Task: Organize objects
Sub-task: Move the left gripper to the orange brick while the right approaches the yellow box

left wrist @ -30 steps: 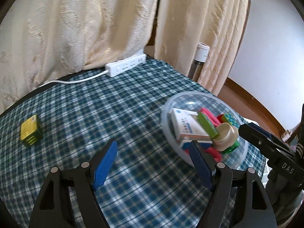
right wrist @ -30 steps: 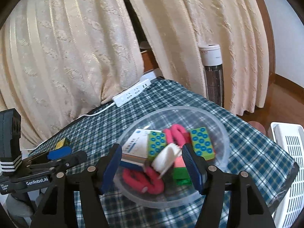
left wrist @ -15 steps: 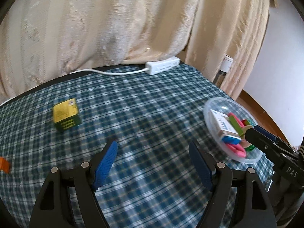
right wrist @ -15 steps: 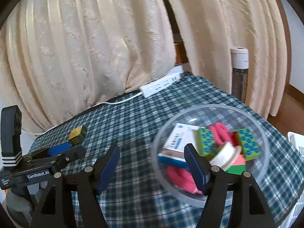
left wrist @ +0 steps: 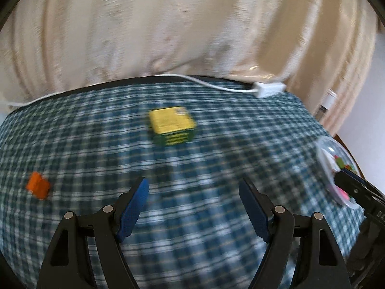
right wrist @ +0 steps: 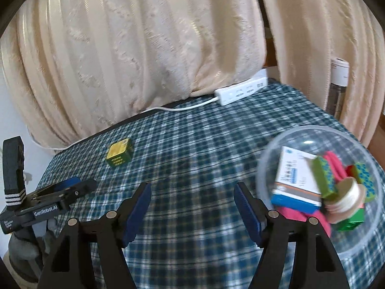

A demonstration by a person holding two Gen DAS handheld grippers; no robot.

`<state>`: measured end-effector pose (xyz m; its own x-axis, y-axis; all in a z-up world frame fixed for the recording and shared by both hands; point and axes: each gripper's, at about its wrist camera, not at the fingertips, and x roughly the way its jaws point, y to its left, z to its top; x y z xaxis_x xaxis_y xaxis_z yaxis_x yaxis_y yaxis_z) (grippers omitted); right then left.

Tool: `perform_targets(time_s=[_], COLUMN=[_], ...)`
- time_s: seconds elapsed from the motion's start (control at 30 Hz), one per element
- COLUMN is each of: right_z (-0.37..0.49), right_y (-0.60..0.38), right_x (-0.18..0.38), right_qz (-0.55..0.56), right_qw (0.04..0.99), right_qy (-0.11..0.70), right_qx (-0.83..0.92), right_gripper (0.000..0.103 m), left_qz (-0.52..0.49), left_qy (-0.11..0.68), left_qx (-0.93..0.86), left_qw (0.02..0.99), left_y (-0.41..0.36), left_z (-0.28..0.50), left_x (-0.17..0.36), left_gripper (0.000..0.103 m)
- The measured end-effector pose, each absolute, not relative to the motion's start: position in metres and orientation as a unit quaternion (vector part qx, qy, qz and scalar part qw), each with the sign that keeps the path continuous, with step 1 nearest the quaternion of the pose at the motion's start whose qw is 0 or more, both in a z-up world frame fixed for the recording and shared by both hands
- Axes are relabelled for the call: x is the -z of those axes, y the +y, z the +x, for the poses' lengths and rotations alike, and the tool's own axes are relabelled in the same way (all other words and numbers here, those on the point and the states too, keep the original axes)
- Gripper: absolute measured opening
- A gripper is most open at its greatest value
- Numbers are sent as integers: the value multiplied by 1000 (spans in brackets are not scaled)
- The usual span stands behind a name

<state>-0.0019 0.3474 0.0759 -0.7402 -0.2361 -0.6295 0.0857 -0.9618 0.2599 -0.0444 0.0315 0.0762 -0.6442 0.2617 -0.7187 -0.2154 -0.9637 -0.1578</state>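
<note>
A yellow and green box (left wrist: 171,126) sits on the checked tablecloth, ahead of my open, empty left gripper (left wrist: 193,196); it also shows in the right wrist view (right wrist: 119,152). A small orange piece (left wrist: 38,185) lies at the left. A clear plastic bowl (right wrist: 284,144) at the right holds a white and blue box (right wrist: 297,177), green dotted blocks, pink pieces and a tape roll (right wrist: 347,200). My right gripper (right wrist: 192,198) is open and empty, left of the bowl. The left gripper (right wrist: 60,189) shows at the left of the right wrist view.
A white power strip (right wrist: 241,90) with its cable lies at the table's far edge, under cream curtains. A tall white-capped cylinder (right wrist: 338,85) stands beyond the table at the right. The bowl's edge (left wrist: 323,154) shows at the right of the blurred left wrist view.
Both grippers have swung left. The yellow box has come to the middle of the left wrist view, and the bowl has slid to the right in both views. Both stayed open.
</note>
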Motion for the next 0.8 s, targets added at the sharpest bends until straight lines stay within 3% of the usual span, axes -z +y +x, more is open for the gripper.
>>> perform_targets(time_s=[0.4, 0.8], right_z=[-34, -75], right_y=[285, 231], right_x=[-64, -54], right_qz=[378, 390], right_qw=[122, 151], right_qy=[-69, -31], right_qx=[915, 908], right_gripper=[74, 74], left_qz=[-405, -414], left_qy=[-49, -92], left_qx=[-913, -903], left_qw=[4, -61], left_y=[-77, -145], left_z=[-57, -62], left_x=[-52, -34], left_gripper=[79, 79])
